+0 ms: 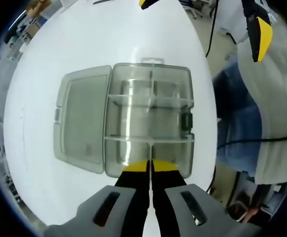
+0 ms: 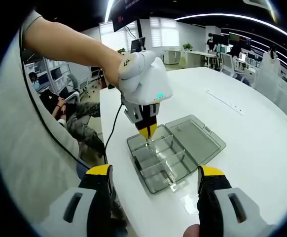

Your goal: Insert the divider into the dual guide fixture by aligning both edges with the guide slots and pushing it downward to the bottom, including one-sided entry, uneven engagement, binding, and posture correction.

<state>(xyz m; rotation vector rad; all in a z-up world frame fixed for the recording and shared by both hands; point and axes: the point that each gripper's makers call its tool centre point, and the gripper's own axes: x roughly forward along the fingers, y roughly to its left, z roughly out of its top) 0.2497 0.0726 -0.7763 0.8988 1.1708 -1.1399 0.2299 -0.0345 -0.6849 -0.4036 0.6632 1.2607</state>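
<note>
So I had the left tongs point(image 1: 150, 167) pinched down narrow on the top edge of the divider point(image 1: 150, 146), a thin clear plastic strip that I could barely make out against the box. It stood upright in the near compartment of the organizer box point(image 1: 148, 118), at the near wall, and I couldn't tell how deep it sat in its slots. The box was smoky see-through plastic, rectangular with rounded corners, with two cross walls splitting it into compartments. Its lid point(image 1: 82, 121) was flopped open flat on the counter point(image 1: 45, 64) beside it, same tinted plastic with a raised border. The counter was glossy white, smooth enough to throw glare.

From the right gripper view, the right tongs point(image 2: 156, 185) were spread wide, holding nothing, hanging well back from the box point(image 2: 163, 158). Black jaws with yellow tips, grey housings behind them. I could see the left tongs point(image 2: 147, 129) there too, pointing straight down into the box's near-end compartment, with a rounded white casing above them and a bare arm point(image 2: 67, 42) holding it.
</note>
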